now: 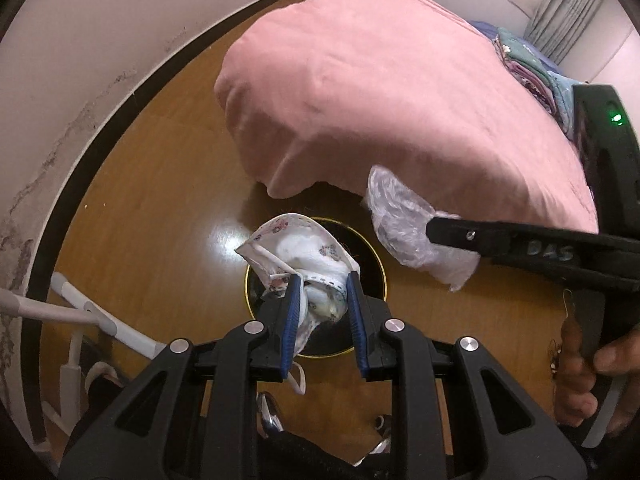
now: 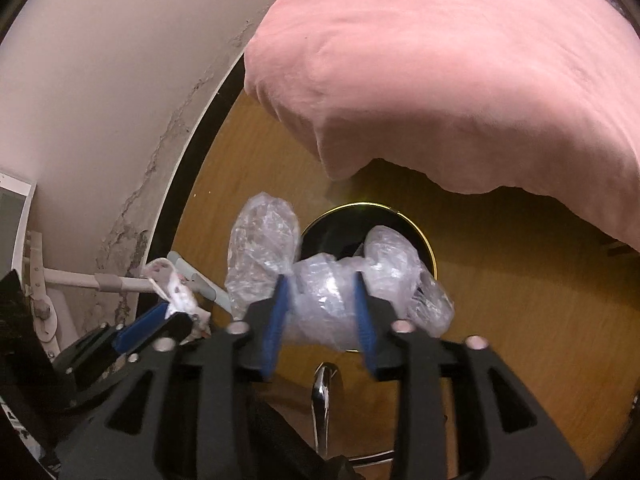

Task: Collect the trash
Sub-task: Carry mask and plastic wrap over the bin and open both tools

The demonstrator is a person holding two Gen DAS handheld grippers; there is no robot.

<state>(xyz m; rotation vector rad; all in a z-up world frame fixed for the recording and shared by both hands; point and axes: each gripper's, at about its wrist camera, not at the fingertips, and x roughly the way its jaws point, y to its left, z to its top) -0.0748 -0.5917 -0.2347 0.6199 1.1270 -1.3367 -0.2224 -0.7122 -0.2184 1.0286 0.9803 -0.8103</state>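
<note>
Both grippers pitched steeply down over the wooden floor point(image 1: 160, 184), above a round black bin point(image 1: 372, 272) with a gold rim, just off the near corner of a bed under a pink cover point(image 1: 380, 92).

Left gripper point(image 1: 324, 280): blue pads clamped on a crumpled white face mask point(image 1: 304, 252) with a small floral print. Mask bulges up past the fingertips; one ear loop hangs down below the left pad. Mask sits directly over the bin mouth, not in it.

Right gripper point(image 2: 320, 280): jaws stand apart, a crumpled clear plastic bag point(image 2: 332, 284) between them. Bag spills out both sides of the fingers; whether the pads press on it cannot be told, edges blurred. In the left wrist view the bag shows at that gripper's tip, right of the bin, above the floor. In the right wrist view it overlaps the bin's rim.

Person's hand point(image 1: 592, 376) wrapped around the right gripper's handle, lower right of the left wrist view.

White tube frame point(image 1: 80, 312) stands by the wall point(image 1: 80, 80), left; paint there cracked and flaking above the dark skirting. Folded bedding point(image 1: 532, 68) stacked at the bed's far end
</note>
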